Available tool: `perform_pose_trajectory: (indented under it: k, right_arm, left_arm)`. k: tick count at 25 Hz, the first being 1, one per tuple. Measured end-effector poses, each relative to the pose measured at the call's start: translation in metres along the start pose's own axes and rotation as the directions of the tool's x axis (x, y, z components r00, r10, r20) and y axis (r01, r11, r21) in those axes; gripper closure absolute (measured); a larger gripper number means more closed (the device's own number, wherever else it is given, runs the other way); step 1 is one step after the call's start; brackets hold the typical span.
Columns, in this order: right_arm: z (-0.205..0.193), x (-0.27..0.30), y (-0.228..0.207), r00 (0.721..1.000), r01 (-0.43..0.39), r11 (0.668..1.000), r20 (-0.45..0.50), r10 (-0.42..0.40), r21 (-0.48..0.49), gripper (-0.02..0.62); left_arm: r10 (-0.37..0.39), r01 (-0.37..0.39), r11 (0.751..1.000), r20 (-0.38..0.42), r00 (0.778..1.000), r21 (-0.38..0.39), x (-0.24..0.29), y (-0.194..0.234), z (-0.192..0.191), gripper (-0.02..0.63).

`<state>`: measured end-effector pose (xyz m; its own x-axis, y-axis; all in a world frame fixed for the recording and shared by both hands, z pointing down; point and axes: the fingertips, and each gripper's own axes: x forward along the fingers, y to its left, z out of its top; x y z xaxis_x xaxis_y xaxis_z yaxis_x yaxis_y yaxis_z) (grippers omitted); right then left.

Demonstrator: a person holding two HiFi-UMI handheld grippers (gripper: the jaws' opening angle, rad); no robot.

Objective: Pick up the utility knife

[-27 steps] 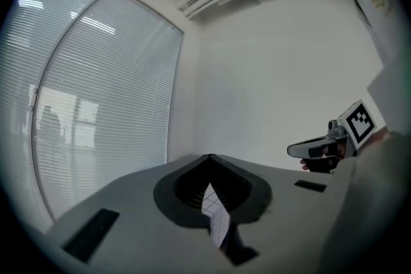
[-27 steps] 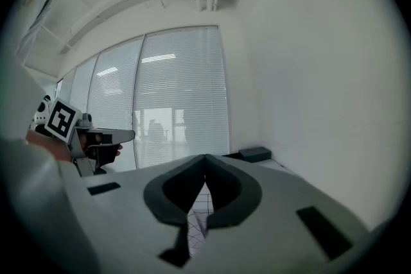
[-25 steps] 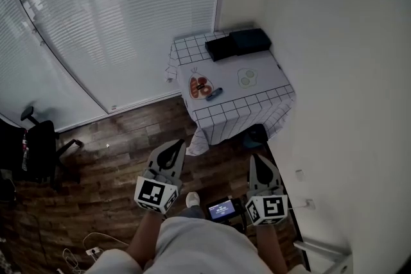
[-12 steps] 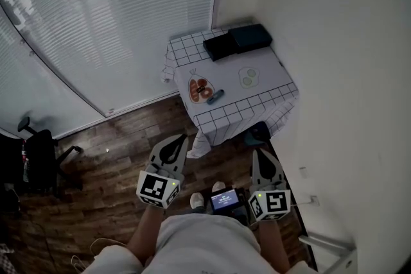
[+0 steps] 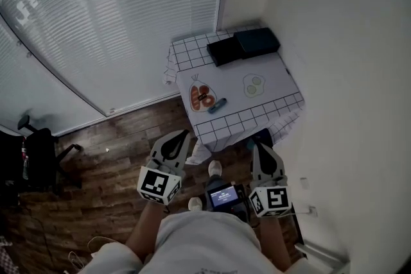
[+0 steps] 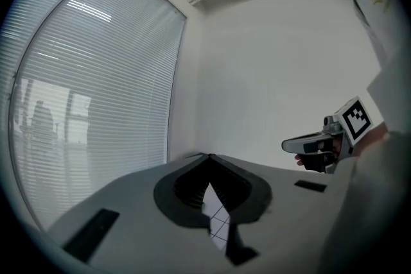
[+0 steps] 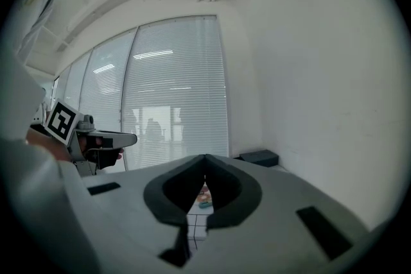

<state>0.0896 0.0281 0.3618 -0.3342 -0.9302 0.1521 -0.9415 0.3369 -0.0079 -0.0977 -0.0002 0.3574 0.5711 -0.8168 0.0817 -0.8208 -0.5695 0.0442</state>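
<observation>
Short of the surface (image 5: 275, 76), above the wooden floor (image 5: 109, 170), two claws are held side by side, both pointing toward it. The left claw (image 5: 182, 134) is closed tight, tips together, with nothing between them. The right claw (image 5: 258, 146) is closed the same way and is just as empty. One small device with a lit screen (image 5: 221, 196) sits between the two claws at the person's waist. Two shoes show by it, one shoe (image 5: 215, 168) nearer the surface and a second shoe (image 5: 194, 203) further back.

On the surface, the one utility knife (image 5: 217, 104), small and blue, lies near the edge closest to the claws. It is just beside one orange oval shape (image 5: 201, 97). One pale green round shape (image 5: 253, 85) lies toward the surface's wall side; whether these two shapes are printed on the checked cloth I cannot tell. At the surface's far edge sit two flat boxes close together, one black box (image 5: 225, 50) and one dark blue box (image 5: 258, 42). One black chair (image 5: 38, 157) stands well away from the surface, on its window side.
</observation>
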Motion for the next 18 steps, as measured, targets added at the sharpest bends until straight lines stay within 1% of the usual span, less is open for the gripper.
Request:
perform_pose_trajectory:
  k: [4, 9, 18]
  right_arm:
    - [-0.008, 0.033, -0.017, 0.999, -0.027, 0.999, -0.034, 0.027, -0.021, 0.589]
    - [-0.017, 0.070, -0.037, 0.996, -0.050, 0.999, -0.069, 0.050, -0.006, 0.588]
    - [-0.029, 0.119, -0.066, 0.990, -0.079, 0.997, -0.120, 0.076, -0.026, 0.589]
  left_arm:
    - [-0.001, 0.001, 1.000, -0.015, 1.000, -0.011, 0.031, 0.010, -0.003, 0.598]
    - [-0.002, 0.002, 1.000, -0.033, 0.999, -0.009, 0.069, 0.022, -0.005, 0.598]
    - [0.030, -0.032, 0.999, -0.088, 0.996, -0.020, 0.114, 0.046, -0.021, 0.598]
